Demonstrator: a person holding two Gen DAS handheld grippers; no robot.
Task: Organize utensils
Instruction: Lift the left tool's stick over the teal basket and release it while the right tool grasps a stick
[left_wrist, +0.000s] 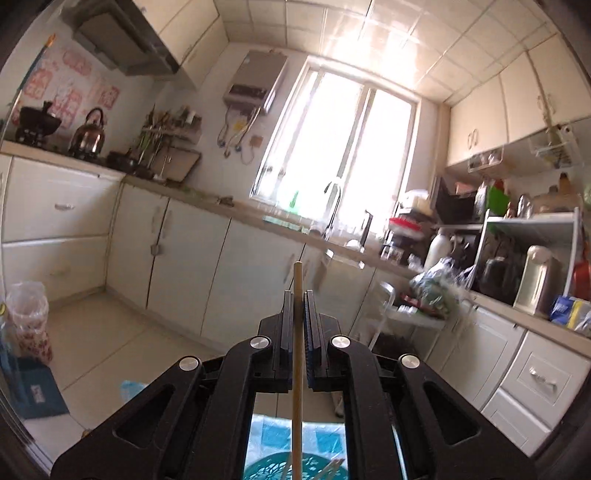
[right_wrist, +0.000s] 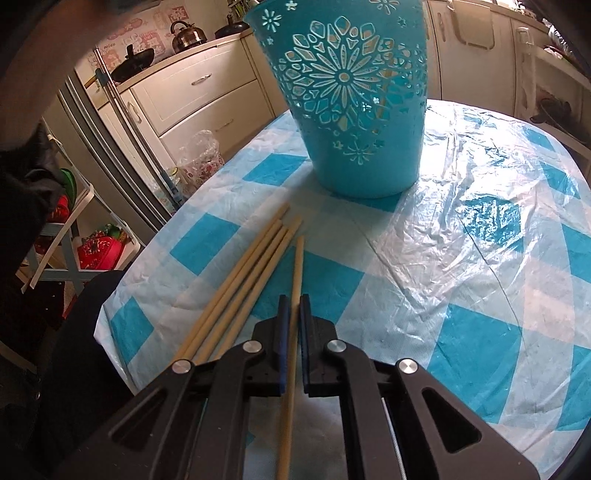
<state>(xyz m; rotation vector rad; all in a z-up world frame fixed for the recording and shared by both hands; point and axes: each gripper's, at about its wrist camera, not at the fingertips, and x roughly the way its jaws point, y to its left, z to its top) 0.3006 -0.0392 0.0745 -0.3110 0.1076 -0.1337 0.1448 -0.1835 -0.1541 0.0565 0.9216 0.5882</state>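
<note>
My left gripper (left_wrist: 298, 295) is shut on a wooden chopstick (left_wrist: 297, 350) and holds it high, pointing out into the kitchen. Below it, between the arms, the rim of the teal cut-out utensil holder (left_wrist: 266, 469) shows with chopstick ends inside. My right gripper (right_wrist: 294, 301) is shut on another wooden chopstick (right_wrist: 295, 273) low over the blue-checked tablecloth (right_wrist: 461, 258). Several loose chopsticks (right_wrist: 251, 266) lie on the cloth just left of it. The teal utensil holder (right_wrist: 351, 96) stands upright ahead of the right gripper.
The table's left edge (right_wrist: 122, 280) drops off beside a folding stool and a fridge (right_wrist: 110, 147). White cabinets, a sink and a cluttered counter (left_wrist: 480, 280) line the kitchen walls. A plastic bag (left_wrist: 29, 317) stands on the floor at left.
</note>
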